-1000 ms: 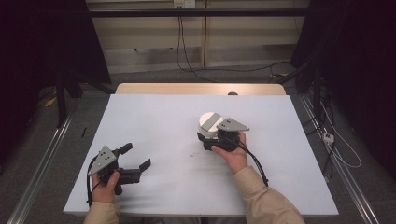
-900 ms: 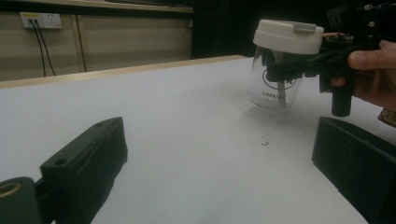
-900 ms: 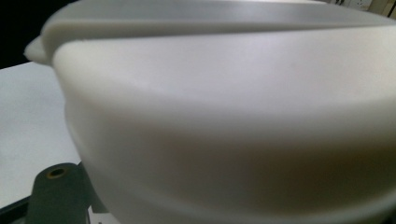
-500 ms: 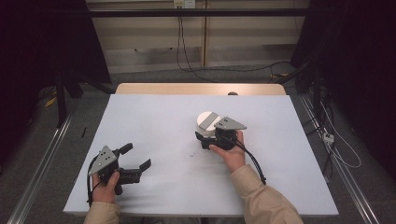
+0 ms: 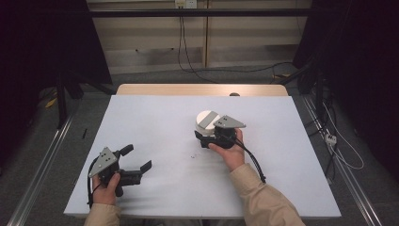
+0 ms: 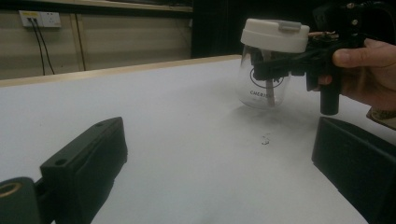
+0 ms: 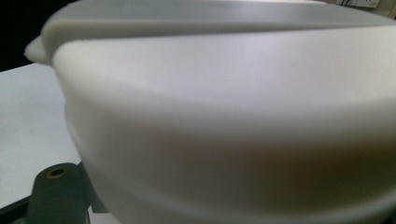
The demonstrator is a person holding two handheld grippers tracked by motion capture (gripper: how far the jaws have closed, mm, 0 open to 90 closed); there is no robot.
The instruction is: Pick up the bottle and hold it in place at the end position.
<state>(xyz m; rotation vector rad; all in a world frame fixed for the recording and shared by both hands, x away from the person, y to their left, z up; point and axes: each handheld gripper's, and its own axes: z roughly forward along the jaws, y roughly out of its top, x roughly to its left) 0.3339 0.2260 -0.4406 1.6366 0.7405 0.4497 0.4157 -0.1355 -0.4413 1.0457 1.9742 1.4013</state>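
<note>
At the near left edge of the white bench (image 5: 155, 117), the left gripper (image 5: 137, 159) rests with jaws spread wide and empty, while farther in, mid-bench, the right gripper (image 5: 203, 137) is clamped on the clear white-lidded jar (image 6: 273, 60) standing upright on the bench.

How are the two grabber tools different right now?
The left gripper has its jaws wide apart with nothing between them; the right gripper is shut on the jar. The left gripper sits near the table's front edge, while the right gripper is out toward the middle. Both are black, each held in one hand.
</note>
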